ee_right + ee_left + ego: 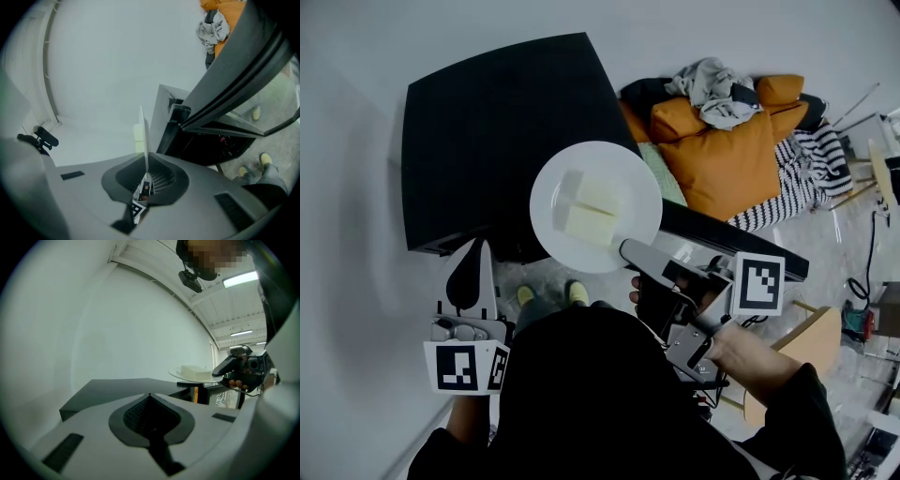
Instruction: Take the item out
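A white plate (595, 178) carries two pale rectangular blocks (589, 212) and hangs in the air over the front edge of a black oven-like box (487, 131). My right gripper (630, 251) is shut on the plate's near rim. In the right gripper view the plate (142, 133) shows edge-on, running between the pads of the right gripper (145, 174), with the blocks (138, 132) on its left. My left gripper (474, 267) hangs low at the left, shut and empty, pointing at the box. The left gripper view shows the left gripper (150, 401), the plate (194, 376) and the box (117, 387).
The box's door (736, 242) stands open, stretching right under the plate; its dark inside (211, 145) shows in the right gripper view. Orange cushions (722, 155), clothes (717, 89) and striped cloth (797, 178) lie behind. A wooden stool (816, 347) stands at the right. The person's yellow shoes (551, 294) show below.
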The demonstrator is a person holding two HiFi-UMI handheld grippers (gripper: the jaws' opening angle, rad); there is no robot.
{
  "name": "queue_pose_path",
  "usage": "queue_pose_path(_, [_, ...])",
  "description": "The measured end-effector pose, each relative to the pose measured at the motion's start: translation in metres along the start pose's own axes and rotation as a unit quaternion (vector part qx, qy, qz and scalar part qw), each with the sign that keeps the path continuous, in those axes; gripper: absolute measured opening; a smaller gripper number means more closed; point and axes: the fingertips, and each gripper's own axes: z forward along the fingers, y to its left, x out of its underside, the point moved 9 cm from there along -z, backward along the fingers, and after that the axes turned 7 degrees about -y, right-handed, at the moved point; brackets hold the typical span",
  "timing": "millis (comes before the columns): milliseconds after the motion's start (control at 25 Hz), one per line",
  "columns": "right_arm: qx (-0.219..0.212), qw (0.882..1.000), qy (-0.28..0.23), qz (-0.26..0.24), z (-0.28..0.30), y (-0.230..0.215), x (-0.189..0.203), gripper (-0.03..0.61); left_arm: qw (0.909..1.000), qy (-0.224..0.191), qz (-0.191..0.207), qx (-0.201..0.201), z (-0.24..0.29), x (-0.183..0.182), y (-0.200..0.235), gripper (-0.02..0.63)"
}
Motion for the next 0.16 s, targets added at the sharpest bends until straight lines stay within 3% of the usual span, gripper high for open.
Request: queue_pose_path(160, [-0.001, 1.0, 0.001, -0.002, 0.0007, 0.0002, -0.001, 0.02, 1.0, 0.0, -0.001, -0.002, -0.0004, 0.0003, 0.0, 0.008])
